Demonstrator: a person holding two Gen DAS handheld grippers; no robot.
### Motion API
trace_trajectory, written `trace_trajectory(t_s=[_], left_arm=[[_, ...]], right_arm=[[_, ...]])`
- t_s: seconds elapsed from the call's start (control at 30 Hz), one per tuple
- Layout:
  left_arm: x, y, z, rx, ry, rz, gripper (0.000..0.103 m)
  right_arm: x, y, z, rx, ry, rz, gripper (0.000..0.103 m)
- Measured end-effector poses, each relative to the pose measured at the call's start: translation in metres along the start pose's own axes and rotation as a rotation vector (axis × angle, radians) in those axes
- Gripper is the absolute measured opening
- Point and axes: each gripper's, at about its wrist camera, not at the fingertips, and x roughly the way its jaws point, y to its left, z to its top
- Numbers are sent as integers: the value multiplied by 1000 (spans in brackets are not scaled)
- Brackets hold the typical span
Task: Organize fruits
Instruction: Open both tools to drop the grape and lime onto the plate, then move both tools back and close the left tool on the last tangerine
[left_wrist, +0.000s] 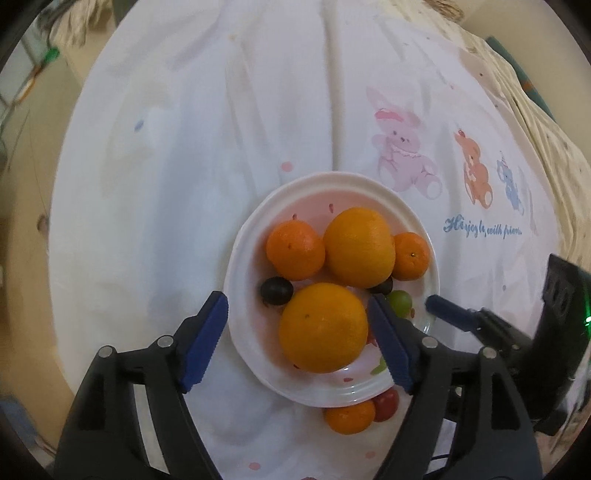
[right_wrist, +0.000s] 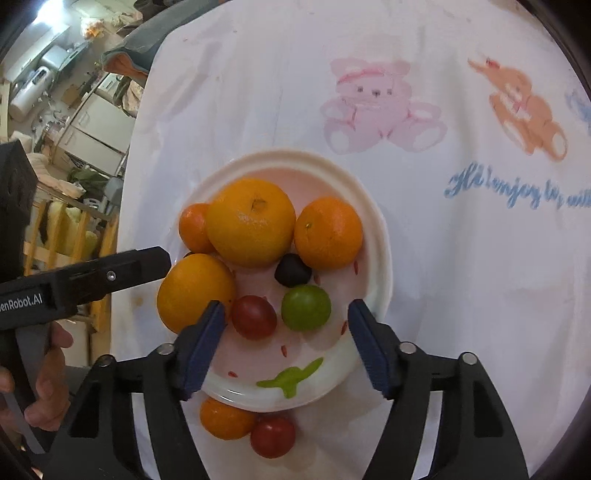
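Note:
A white plate (left_wrist: 243, 236) (right_wrist: 380, 236) holds two big oranges (left_wrist: 323, 328) (right_wrist: 251, 221), two small tangerines (left_wrist: 295, 249) (right_wrist: 328, 232), a dark grape (left_wrist: 276, 290) (right_wrist: 293, 275), a green fruit (right_wrist: 306, 308) and a red tomato (right_wrist: 254, 317). My left gripper (left_wrist: 299, 339) is open, its jaws on either side of the near orange, not touching it. My right gripper (right_wrist: 286, 347) is open above the plate's near part. A tangerine (right_wrist: 225, 419) (left_wrist: 349, 417) and a red tomato (right_wrist: 273, 435) lie on the cloth beside the plate.
A white cloth with printed bears (left_wrist: 402, 155) (right_wrist: 380, 107) covers the round table. The right gripper's body (left_wrist: 517, 332) stands to the right of the plate in the left wrist view. The table edge (right_wrist: 125, 206) and room clutter lie to the left.

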Motion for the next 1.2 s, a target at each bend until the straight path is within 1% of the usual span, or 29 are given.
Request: trace_trajectory(t_s=[0.17, 0.37, 0.43, 0.5, 0.63, 0.67, 0.7, 0.77, 0.83, 0.87, 0.93, 1.03, 1.13, 1.2], left_arm=[[-12, 0, -2, 25, -48, 21, 75], [-29, 16, -9, -6, -104, 59, 75], [-37, 21, -14, -9, -126, 54, 75], [-44, 21, -21, 12, -147, 20, 75], [-63, 20, -37, 64, -211, 49, 75], [-66, 21, -40, 67, -217, 54, 75], [-69, 22, -45, 70, -224, 49, 76], [-73, 19, -52, 77, -234, 33, 89], [-79, 18, -61, 76, -250, 15, 94], [-81, 16, -65, 77, -256, 13, 94], [-84, 14, -74, 83, -259, 10, 94], [-83, 14, -88, 84, -255, 37, 94], [-75, 13, -102, 82, -222, 47, 94], [-65, 10, -110, 89, -187, 30, 94]], right_arm=[[-19, 0, -8, 19, -32, -8, 73], [-45, -3, -23, 34, -72, -27, 73], [-56, -3, -29, 49, -102, -27, 75], [-65, -6, -37, 83, -124, -8, 81], [-84, -1, -57, 100, -164, 0, 83], [-89, -1, -61, 108, -173, 4, 86], [-94, -2, -67, 120, -186, 8, 89], [-102, -3, -75, 146, -201, 18, 90], [-107, -7, -85, 182, -208, 30, 90], [-110, -9, -88, 195, -210, 31, 90], [-114, -15, -97, 232, -216, 31, 90], [-119, -23, -108, 278, -221, 23, 90], [-121, -28, -114, 311, -220, 31, 90], [-122, -30, -115, 316, -220, 24, 90]])
